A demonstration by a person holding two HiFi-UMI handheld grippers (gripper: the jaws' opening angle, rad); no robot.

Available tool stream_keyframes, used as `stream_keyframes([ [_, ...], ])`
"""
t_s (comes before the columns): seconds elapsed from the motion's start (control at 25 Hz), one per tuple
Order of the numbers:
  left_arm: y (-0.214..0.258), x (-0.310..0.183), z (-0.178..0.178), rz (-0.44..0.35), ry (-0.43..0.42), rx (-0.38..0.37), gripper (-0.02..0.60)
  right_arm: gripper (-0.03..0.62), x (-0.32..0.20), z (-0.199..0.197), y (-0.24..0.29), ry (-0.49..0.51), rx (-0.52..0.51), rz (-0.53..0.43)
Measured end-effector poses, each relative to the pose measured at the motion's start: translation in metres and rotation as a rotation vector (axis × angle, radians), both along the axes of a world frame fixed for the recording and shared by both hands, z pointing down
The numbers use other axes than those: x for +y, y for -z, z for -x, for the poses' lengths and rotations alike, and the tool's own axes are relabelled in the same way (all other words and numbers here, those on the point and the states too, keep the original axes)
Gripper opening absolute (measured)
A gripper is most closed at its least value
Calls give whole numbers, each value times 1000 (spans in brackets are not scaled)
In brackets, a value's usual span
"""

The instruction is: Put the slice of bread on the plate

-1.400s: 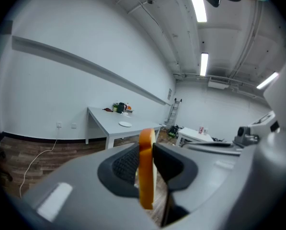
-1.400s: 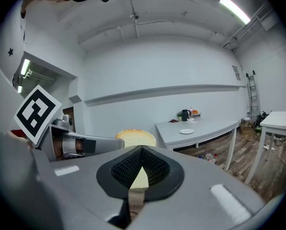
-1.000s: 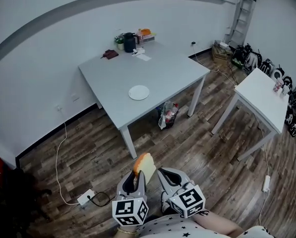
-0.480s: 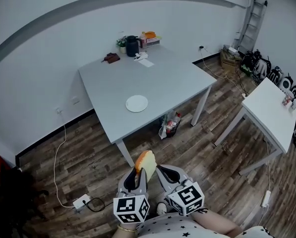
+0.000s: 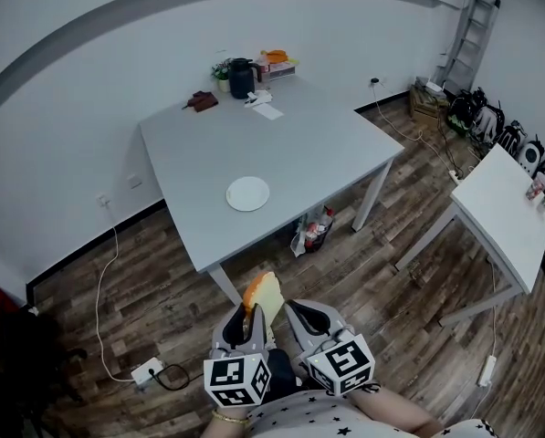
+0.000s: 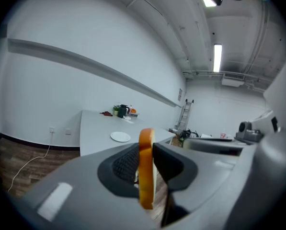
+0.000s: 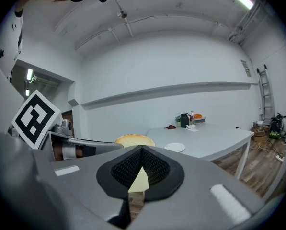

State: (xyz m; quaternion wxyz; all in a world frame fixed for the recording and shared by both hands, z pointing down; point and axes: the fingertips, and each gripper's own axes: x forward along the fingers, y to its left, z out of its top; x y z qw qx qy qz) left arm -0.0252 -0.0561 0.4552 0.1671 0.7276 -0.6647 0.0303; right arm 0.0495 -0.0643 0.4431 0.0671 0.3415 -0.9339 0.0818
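Grey table (image 5: pixel 299 144) carries the white plate (image 5: pixel 247 193). Left tool (image 5: pixel 251 316) clamps the upright bread slice (image 5: pixel 262 294) over the wood floor (image 5: pixel 372 272), well short of the plate. Right tool (image 5: pixel 298 312): jaws together, empty.

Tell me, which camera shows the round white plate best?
The head view: it looks down on the round white plate, showing its whole outline on the grey table. Both gripper views show the plate only as a small, flat sliver far off.
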Motion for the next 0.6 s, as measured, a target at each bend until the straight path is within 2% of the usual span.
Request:
stream_keyframes([
  [0.28,-5,-62,18,0,0,1,94,-2,-63,12,-4,-10,6,-1],
  [0.6,1,-152,50,0,-12,8,92,-2,-152,45,0,-12,30,-7],
])
